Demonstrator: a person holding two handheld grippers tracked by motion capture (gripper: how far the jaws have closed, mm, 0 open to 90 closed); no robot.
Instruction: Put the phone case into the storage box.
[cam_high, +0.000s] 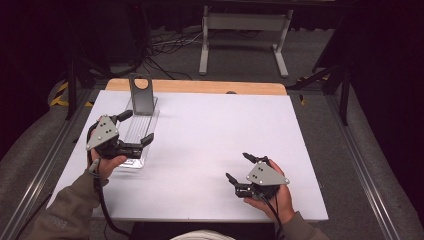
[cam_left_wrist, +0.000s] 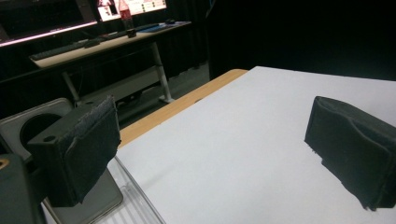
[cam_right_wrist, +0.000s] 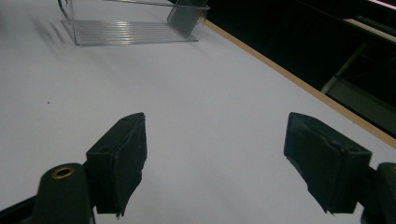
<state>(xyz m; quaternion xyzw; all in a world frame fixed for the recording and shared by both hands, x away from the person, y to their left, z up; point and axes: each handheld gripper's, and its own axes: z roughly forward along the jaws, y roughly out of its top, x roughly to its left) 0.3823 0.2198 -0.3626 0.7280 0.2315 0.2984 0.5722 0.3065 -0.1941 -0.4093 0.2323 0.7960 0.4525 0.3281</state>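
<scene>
While the high view looks down on the white tabletop (cam_high: 210, 145), the left tongs (cam_high: 139, 128) hover over a clear plastic tray (cam_high: 134, 142) at the left edge, spread wide and gripping nothing; a grey metal stand (cam_high: 141, 95) rises at the tray's far end. The right tongs (cam_high: 239, 167) sit near the front edge, also wide and empty.

From the left gripper view, the tray (cam_left_wrist: 135, 200) and stand (cam_left_wrist: 28, 123) lie at lower left.

From the right gripper view, the tray (cam_right_wrist: 130, 30) lies well ahead.
</scene>
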